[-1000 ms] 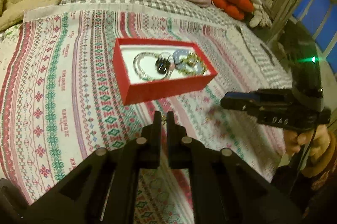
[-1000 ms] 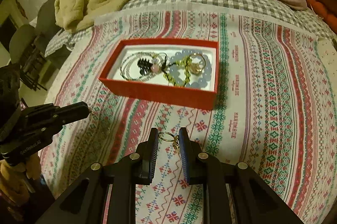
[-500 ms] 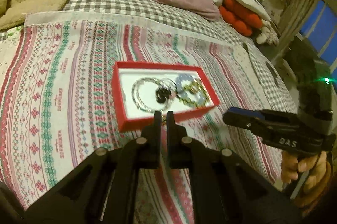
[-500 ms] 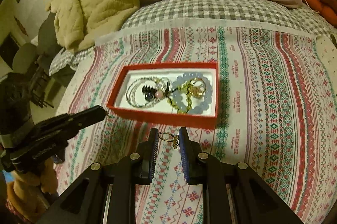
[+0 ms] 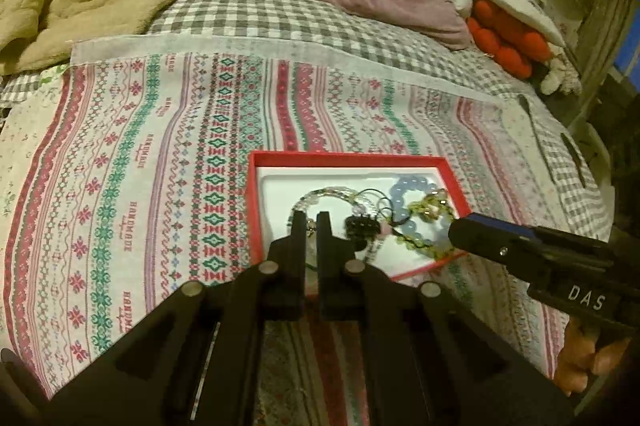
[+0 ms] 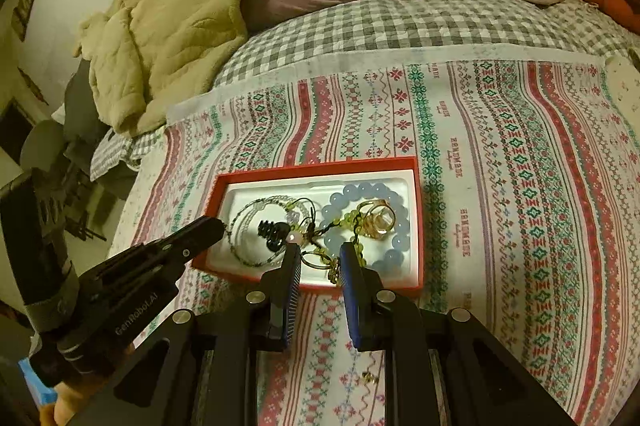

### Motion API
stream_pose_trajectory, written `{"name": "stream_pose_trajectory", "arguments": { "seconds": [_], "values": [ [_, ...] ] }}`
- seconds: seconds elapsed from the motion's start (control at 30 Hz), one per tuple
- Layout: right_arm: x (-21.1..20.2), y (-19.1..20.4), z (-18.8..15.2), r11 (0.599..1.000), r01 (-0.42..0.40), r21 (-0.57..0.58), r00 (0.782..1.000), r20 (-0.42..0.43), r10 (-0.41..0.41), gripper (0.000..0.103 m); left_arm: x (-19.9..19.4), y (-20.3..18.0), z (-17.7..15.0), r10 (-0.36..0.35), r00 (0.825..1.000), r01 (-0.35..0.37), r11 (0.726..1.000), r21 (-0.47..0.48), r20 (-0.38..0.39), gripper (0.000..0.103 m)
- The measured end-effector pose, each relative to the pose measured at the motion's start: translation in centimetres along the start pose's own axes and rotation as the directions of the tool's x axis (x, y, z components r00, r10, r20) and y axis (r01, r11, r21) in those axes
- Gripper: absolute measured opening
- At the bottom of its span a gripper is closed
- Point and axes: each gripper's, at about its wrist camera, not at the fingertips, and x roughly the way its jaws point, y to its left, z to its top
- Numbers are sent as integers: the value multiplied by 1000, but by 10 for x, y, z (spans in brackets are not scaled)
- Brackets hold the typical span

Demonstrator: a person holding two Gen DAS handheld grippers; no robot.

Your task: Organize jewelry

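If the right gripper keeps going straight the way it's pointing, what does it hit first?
Most likely the red box, landing on the green bead string by its near wall; depth is hard to judge.

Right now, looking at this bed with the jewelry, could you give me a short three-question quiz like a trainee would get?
1. True or false: the red box stands on the patterned cloth with no lid on it.
2. Which bracelet does the gold ring lie on in the box?
A. the pale blue bead bracelet
B. the clear bead bracelet
C. a red cord bracelet
3. What does the right tool hold between its blue pads?

Key
1. True.
2. A.
3. A small gold-coloured ring with a dangling charm, held above the near end of the box. The left tool also pinches some tiny piece, too small to name.
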Motion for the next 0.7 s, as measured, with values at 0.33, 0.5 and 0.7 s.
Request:
{"name": "stream_pose_trajectory", "arguments": {
  "seconds": [0.33, 0.5, 0.7],
  "values": [
    [23, -6, 2, 1000, 22, 20, 999, -24, -21, 20, 10, -2, 1, 28, 999, -28, 999, 20, -18, 6],
    [23, -8, 3, 999, 30, 19, 999, -32, -29, 22, 8, -2, 1, 41, 999, -41, 999, 28, -18, 7],
    [10, -5, 1, 1000, 31, 6, 999, -27, -31, 24, -3, -4, -1, 41, 999, -41, 998, 39, -11, 18]
  ]
}}
